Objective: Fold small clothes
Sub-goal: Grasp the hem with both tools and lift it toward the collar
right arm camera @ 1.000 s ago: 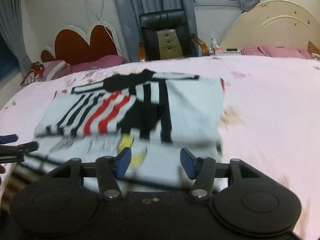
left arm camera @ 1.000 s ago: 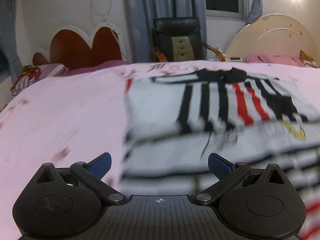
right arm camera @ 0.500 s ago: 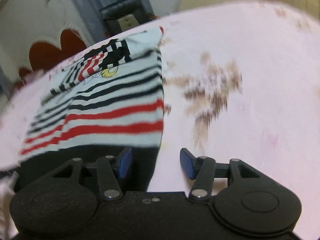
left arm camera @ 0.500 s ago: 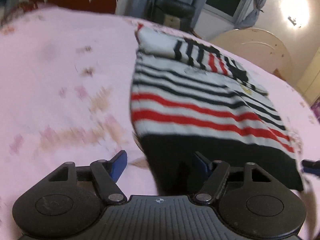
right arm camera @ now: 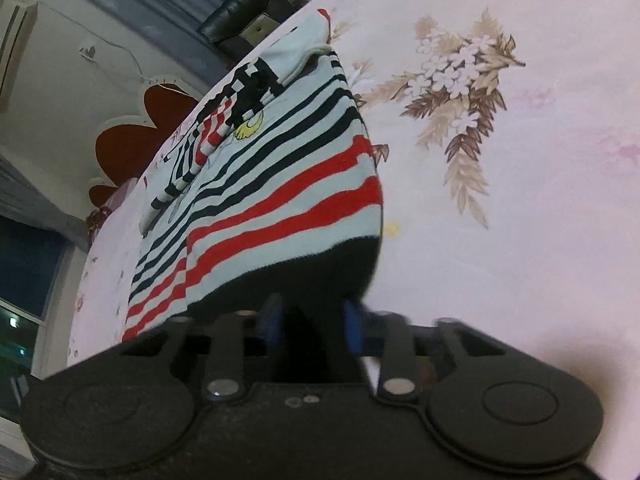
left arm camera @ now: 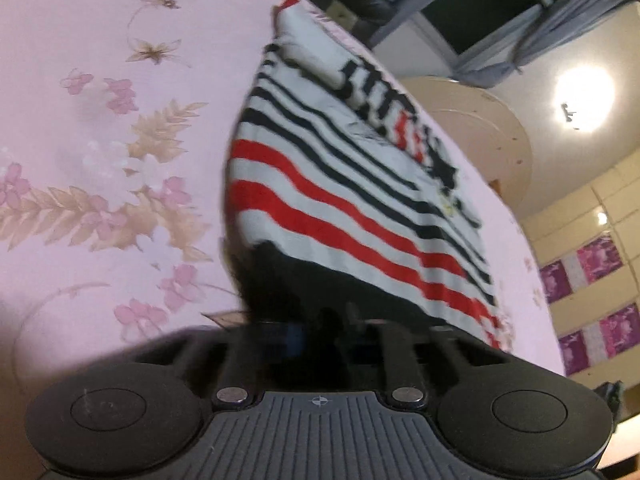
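A small white shirt with black and red stripes and a black hem lies on the pink floral bedsheet, in the left wrist view and the right wrist view. Its upper part is folded down over the body. My left gripper is shut on the hem's left corner; its blue pads are mostly hidden in dark cloth. My right gripper is closed around the hem's right corner, with the blue pads on either side of the black cloth.
The pink floral bedsheet spreads to both sides of the shirt. A black chair, grey curtains and a red heart-shaped headboard stand beyond the bed. A cream round headboard is at the far right.
Both grippers dropped from the shirt's middle to its black hem and tilted down. Their jaws went from wide open to closed on the hem corners.
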The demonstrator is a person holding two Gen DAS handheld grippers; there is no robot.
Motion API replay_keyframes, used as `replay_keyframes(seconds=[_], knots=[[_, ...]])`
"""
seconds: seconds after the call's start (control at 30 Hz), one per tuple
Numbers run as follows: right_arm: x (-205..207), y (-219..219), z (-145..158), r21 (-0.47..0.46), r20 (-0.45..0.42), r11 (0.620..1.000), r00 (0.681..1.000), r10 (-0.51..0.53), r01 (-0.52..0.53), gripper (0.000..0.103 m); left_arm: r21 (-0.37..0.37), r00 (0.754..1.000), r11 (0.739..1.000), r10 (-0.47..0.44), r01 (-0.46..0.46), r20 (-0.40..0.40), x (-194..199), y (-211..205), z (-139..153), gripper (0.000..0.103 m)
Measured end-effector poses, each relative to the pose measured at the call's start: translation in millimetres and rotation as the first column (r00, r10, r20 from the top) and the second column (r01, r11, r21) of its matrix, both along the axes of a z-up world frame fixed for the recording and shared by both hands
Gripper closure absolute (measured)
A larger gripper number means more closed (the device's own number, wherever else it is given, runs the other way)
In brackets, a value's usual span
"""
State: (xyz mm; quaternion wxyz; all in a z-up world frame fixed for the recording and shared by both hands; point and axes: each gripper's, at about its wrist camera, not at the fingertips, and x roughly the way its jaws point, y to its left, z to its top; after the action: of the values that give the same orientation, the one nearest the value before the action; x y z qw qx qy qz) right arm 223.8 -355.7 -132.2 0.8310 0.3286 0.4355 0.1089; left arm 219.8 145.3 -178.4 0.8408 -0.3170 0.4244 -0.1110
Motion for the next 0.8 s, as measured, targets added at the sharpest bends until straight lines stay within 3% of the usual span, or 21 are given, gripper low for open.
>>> replay_keyframes(seconds=[0.1,0.17,0.2,0.27,0.33,0.4,0.57,0.7,0.8], knots=[[1.2,-2.7,-1.3,-0.015,0.013,1.000,1.000,0.011,-0.010,0.092,0.008,0.999,0.999,0.033,-0.033,0.037,-0.1,2.4,4.8,0.098],[-7.3,-2.5,11.3,-0.047,0.079,0.998,0.996,0.035,-0.031,0.093,-0.049,0.982,0.997,0.066,-0.058,0.174,-17.8,8.4,24.1,0.098],[-14.5,-2.5,22.9,-0.054,0.142,0.997,0.988,0.059,-0.051,0.094,-0.042,0.975,0.997,0.069,-0.061,0.210,-24.3,9.9,31.2,0.098],[-23.4,-4.1,36.4,-0.074,0.227,0.994,0.969,0.093,-0.079,0.098,0.035,0.985,0.997,0.056,-0.063,0.161,-22.3,9.8,22.7,0.098],[-14.8,-8.6,23.6,-0.147,0.147,0.987,0.985,0.089,-0.067,0.098,0.052,0.995,0.996,0.066,-0.070,0.075,-16.1,12.0,-0.5,0.098],[-5.5,-14.8,2.5,-0.167,0.039,0.984,0.997,0.069,-0.062,0.098,0.014,0.992,0.996,0.088,-0.090,0.089,-19.1,13.4,-6.3,0.098],[-2.6,-12.0,3.5,-0.100,0.052,0.994,0.997,0.059,-0.053,0.095,0.002,0.991,0.996,0.091,-0.092,0.098,-20.6,12.2,-6.9,0.098],[0.4,-14.7,0.4,-0.032,0.051,0.998,0.998,0.047,-0.045,0.072,-0.002,0.993,0.997,0.075,-0.075,0.090,-23.2,10.0,-4.1,0.097],[4.9,-11.3,-4.4,0.020,0.037,0.998,0.998,0.053,-0.054,0.071,-0.023,0.994,0.997,0.070,-0.069,0.080,-20.1,8.4,-8.6,0.097]])
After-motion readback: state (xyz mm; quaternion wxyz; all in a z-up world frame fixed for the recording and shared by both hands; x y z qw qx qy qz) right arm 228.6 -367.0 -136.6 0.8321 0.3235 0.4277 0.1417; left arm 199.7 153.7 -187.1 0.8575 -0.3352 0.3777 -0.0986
